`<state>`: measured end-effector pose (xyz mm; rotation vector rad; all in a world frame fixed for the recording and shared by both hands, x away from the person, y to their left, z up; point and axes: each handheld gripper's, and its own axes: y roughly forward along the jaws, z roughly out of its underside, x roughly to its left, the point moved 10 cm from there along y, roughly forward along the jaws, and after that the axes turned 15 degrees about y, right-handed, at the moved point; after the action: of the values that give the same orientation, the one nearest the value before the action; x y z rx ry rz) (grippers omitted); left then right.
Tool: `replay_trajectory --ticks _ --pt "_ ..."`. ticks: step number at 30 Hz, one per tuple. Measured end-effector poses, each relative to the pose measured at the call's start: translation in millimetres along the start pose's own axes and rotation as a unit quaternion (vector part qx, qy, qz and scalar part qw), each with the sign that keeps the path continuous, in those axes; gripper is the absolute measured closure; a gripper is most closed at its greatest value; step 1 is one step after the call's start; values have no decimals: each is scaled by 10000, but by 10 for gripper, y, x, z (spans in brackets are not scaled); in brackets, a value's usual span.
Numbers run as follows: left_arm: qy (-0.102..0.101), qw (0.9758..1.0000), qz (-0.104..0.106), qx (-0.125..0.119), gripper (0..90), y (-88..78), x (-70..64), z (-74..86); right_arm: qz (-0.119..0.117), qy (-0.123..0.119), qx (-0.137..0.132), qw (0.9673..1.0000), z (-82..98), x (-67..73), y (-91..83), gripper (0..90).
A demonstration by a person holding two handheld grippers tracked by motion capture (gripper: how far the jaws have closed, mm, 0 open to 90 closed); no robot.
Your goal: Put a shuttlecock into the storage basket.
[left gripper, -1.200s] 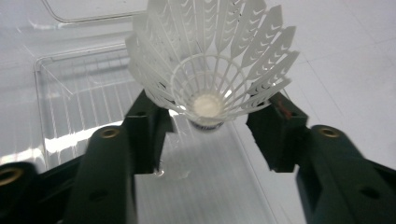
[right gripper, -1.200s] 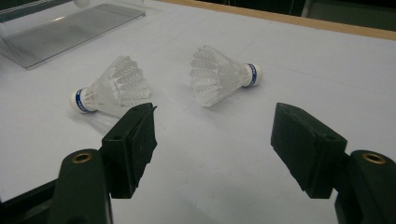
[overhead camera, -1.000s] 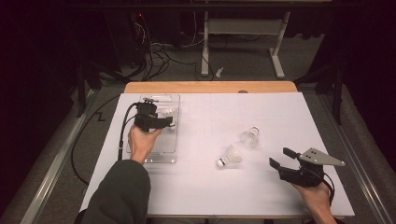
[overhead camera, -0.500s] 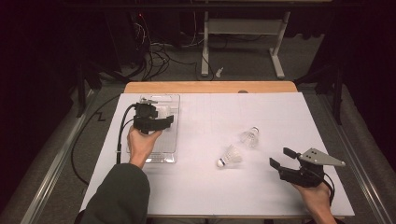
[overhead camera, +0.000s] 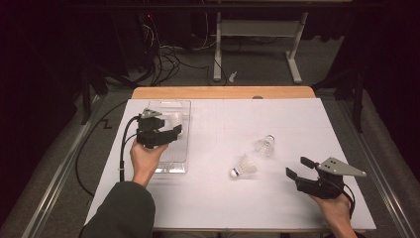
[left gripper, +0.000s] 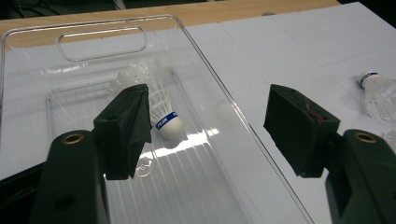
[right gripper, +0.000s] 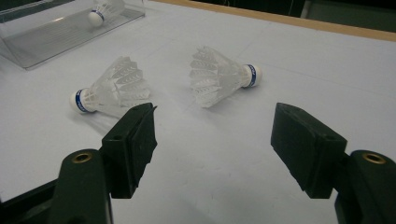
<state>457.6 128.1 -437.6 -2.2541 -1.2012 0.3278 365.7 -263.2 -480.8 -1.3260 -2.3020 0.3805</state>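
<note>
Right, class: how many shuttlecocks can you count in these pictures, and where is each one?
3. One shuttlecock lies inside the clear tray, under the left tongs. Two lie on the white table cover: the nearer one and the farther one. None looks hidden.

One shuttlecock [left gripper: 163,119] in the tray [overhead camera: 181,106] at left; two shuttlecocks [overhead camera: 245,165] right of it.

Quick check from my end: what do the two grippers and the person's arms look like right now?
Both grippers are black with blocky black jaw pads. The left gripper trails a black cable off the table's left edge, and its arm wears a dark green sleeve. The right gripper carries a grey three-cornered plate on top.
</note>
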Motion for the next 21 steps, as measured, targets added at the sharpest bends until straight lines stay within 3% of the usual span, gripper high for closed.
replay_trajectory --ticks 11,21 --pt "36 9998 60 -210 323 -167 -91 39 1 5 -8 10000 -2 1 -3 311" --pt "223 9991 93 -349 325 -265 -194 68 -7 3 -25 10000 -6 1 -6 311"
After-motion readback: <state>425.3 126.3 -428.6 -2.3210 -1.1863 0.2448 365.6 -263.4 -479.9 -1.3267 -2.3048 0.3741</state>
